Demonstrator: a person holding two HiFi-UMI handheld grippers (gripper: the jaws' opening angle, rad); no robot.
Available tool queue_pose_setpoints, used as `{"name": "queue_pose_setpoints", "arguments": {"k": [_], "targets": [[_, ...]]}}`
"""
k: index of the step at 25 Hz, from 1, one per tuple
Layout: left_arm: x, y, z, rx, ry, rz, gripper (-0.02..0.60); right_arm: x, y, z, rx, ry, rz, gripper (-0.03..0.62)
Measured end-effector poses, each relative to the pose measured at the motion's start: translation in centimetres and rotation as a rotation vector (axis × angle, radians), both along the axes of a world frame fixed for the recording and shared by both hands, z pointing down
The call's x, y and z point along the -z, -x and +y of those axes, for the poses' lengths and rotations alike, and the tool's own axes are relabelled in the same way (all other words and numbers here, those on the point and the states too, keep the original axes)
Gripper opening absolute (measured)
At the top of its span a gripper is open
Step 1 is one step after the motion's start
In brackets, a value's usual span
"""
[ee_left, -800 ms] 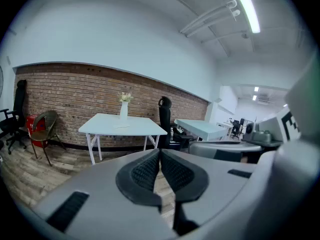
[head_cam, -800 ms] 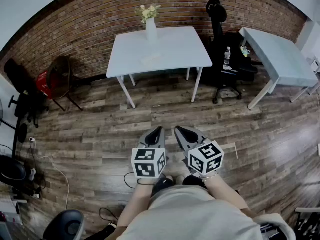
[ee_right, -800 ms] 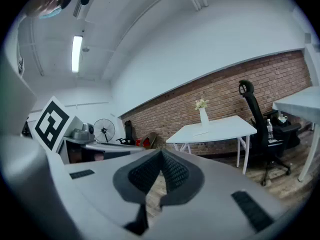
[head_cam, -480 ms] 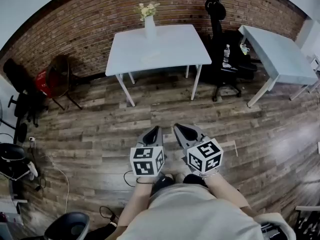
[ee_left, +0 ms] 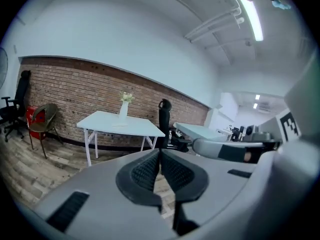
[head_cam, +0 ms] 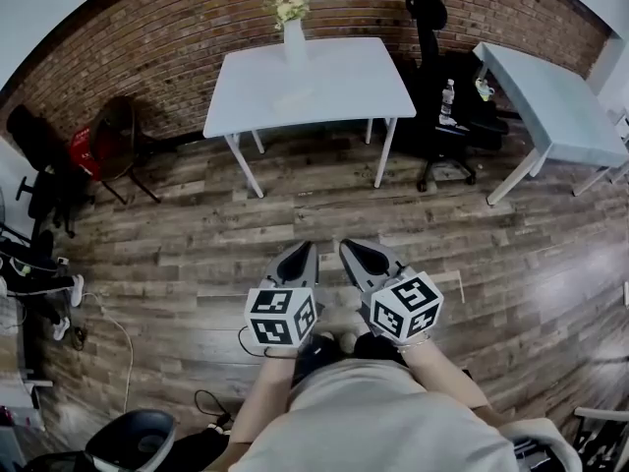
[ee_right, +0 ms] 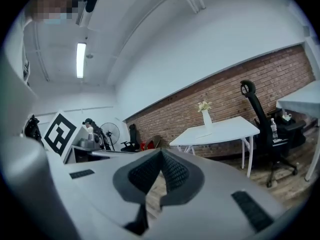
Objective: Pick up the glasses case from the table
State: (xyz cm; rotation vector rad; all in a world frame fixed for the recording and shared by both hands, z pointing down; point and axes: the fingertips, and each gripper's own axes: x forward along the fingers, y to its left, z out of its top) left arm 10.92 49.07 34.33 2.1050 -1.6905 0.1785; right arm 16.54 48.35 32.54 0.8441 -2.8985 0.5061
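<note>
A pale, flat glasses case [head_cam: 295,97] lies on the white table [head_cam: 344,82] by the brick wall, in front of a white vase of flowers [head_cam: 293,29]. The case is small and faint in the right gripper view [ee_right: 204,133]. The left gripper view shows the table [ee_left: 102,121] and vase [ee_left: 123,106] far ahead. My left gripper [head_cam: 302,257] and right gripper [head_cam: 354,255] are held side by side close to my body, over the wooden floor, well short of the table. Both are shut with nothing between the jaws [ee_left: 160,152] [ee_right: 161,155].
A black office chair [head_cam: 437,77] stands right of the table, and beyond it is a second white table [head_cam: 550,106]. A folding chair [head_cam: 116,138] and a red item are at the left wall. A person's legs [head_cam: 34,275] show at the left edge. Cables lie on the floor.
The view has shifted so the table sits a little higher in the picture. A person's legs have come in at the left edge. Both grippers stay shut near my body.
</note>
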Motion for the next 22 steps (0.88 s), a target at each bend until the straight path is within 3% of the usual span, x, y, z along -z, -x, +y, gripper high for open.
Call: {"name": "queue_pose_setpoints", "arguments": {"k": [8,12,16,22], "targets": [[-3.6,-2.8,-0.4,0.007,0.073,-0.018,0.012,-3.2,-3.8,-0.1,-0.034,0.065,0.024,0.0],[-3.8,-2.8,-2.1,0.002,0.072,-0.022,0.012,-3.6,-4.2,-2.7,-0.063,0.033,0.039,0.0],[-4.2,-0.8,-4.7,0.008,0.076,-0.027,0.012,-3.9,-2.7,-6.0,-0.063,0.034,0.058,-0.001],[-4.6,5.3,-11.7,0.045,0.064,-0.02,0.012,-4.9,1.5,-13.1,-0.081,0.036,0.082,-0.002]]}}
